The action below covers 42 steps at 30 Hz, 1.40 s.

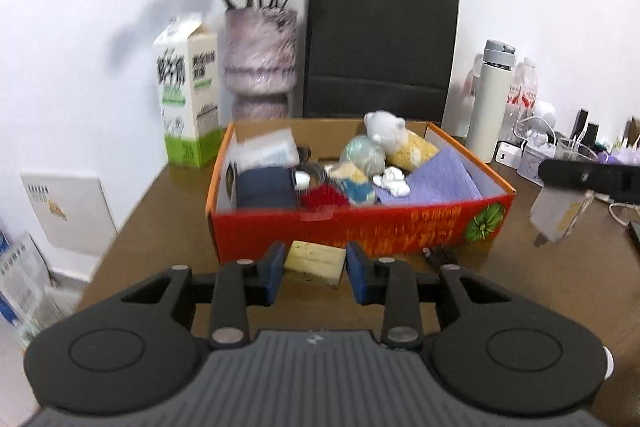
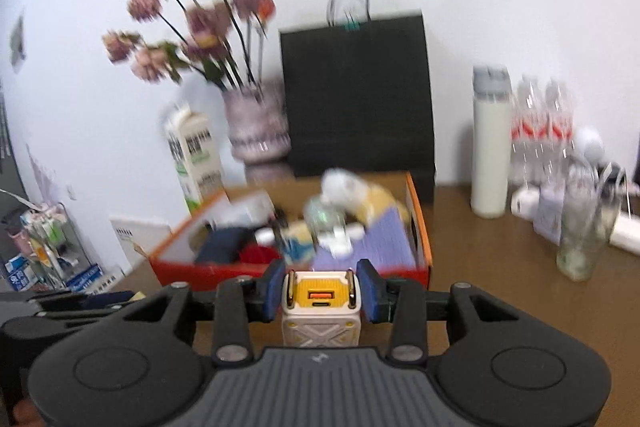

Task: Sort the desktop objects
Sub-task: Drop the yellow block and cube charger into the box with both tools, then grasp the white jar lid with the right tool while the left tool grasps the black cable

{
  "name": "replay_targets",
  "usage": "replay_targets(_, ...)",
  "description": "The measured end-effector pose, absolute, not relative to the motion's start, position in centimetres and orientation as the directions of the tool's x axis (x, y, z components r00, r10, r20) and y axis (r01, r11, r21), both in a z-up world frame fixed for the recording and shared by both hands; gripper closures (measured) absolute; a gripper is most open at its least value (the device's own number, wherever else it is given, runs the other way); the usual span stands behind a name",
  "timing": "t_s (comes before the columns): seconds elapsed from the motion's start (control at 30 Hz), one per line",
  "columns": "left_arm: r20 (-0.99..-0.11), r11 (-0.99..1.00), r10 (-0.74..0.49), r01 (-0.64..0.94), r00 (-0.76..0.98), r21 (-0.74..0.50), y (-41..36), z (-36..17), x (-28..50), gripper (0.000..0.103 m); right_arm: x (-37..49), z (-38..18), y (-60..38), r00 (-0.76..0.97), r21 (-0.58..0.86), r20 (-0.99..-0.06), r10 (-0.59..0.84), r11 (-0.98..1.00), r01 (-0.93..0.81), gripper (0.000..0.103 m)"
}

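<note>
My left gripper (image 1: 315, 273) sits low over the brown desk (image 1: 160, 227), its blue pads closed against the two sides of a pale yellow block (image 1: 316, 261), perhaps a sponge or eraser, which lies just in front of the red cardboard box (image 1: 360, 231). My right gripper (image 2: 322, 289) grips a small cream and yellow charger (image 2: 321, 301), fingers pressed to its sides, the orange port facing forward and its two metal prongs folded up along the top edge; from the left wrist view that charger (image 1: 558, 213) hangs in the air to the right of the box, above the desk.

The box is already crowded: a white plush bear (image 1: 386, 129) at the far side, a purple cloth (image 1: 432, 183) on the right, a dark blue pouch (image 1: 266, 187) on the left, and a red fuzzy item (image 1: 324, 197) near the front wall.

Behind it stand a milk carton (image 1: 188, 95), a vase of dried roses (image 1: 260, 63) and a black paper bag (image 1: 380, 47). A white flask (image 1: 490, 103) stands far right.
</note>
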State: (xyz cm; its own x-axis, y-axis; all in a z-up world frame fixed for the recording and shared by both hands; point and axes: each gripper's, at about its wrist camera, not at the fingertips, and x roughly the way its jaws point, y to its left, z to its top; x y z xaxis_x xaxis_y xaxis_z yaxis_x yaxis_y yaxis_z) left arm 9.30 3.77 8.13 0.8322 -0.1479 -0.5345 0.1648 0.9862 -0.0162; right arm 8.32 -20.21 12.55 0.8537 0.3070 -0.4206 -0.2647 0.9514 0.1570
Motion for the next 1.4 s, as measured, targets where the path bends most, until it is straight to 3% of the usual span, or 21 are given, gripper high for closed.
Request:
replay_targets(0.13,-0.543,0.973,-0.203,0.231,0.815,-0.017,1.5,10.2,13.2,0.069,11.5,15.1,-20.9,0.852,0.153,-0.410,0.326,0.945,-0.288,0.065)
replay_targets(0.27,-0.660,0.933,-0.326,0.341,0.677,-0.111,-1.9,10.0,20.7,0.069,18.9,15.5,-20.5,0.798,0.187,-0.501,0.336,0.942,-0.279,0.065)
replay_targets(0.43,-0.763,0.949,-0.208,0.314,0.611,-0.008,-6.7,6.3,27.4,0.069,29.0,11.8,-19.1,0.685,0.184,-0.684,0.250,0.968,-0.170,0.065)
replay_targets(0.63,-0.844,0.956,-0.190,0.291,0.502,-0.042,-7.0,3.0,30.6,0.068,32.9,7.0,-17.0,0.587,0.100,-0.793,0.163,0.985,-0.138,0.065)
replay_targets(0.77,-0.826,0.961,-0.174,0.276,0.537,-0.023,-6.1,3.2,30.1,0.053,33.1,7.2,-17.1,0.590,0.104,-0.789,0.173,0.983,-0.150,0.062)
replay_targets(0.87,-0.804,0.961,-0.194,0.275,0.563,-0.039,-5.3,5.1,29.5,0.049,32.4,9.2,-17.7,0.629,0.085,-0.759,0.170,0.983,-0.163,0.061)
replay_targets(0.93,-0.777,0.963,-0.194,0.267,0.599,-0.034,-4.8,7.2,28.9,0.040,31.8,11.2,-18.2,0.668,0.070,-0.726,0.163,0.984,-0.164,0.059)
replay_targets(1.03,-0.727,0.967,-0.180,0.253,0.663,-0.010,-4.0,10.5,27.3,0.025,30.3,14.0,-19.3,0.706,0.072,-0.686,0.178,0.982,-0.177,0.054)
replay_targets(1.13,-0.684,0.974,-0.159,0.224,0.712,0.007,-1.9,12.7,24.7,0.000,27.5,15.7,-20.2,0.738,0.054,-0.650,0.181,0.980,-0.193,0.046)
replay_targets(1.23,-0.625,0.987,-0.137,0.163,0.768,-0.016,2.1,12.5,19.6,0.000,23.8,16.0,-20.8,0.772,0.008,-0.611,0.176,0.976,-0.216,0.037)
replay_targets(1.37,-0.614,0.996,-0.085,0.072,0.784,-0.045,6.1,9.6,12.4,0.000,16.3,14.8,-22.6,0.817,-0.008,-0.536,0.212,0.967,-0.256,0.019)
replay_targets(1.4,-0.608,0.996,-0.086,0.066,0.789,-0.055,6.6,8.4,10.3,0.000,14.6,14.1,-23.2,0.820,0.011,-0.531,0.214,0.969,-0.246,0.019)
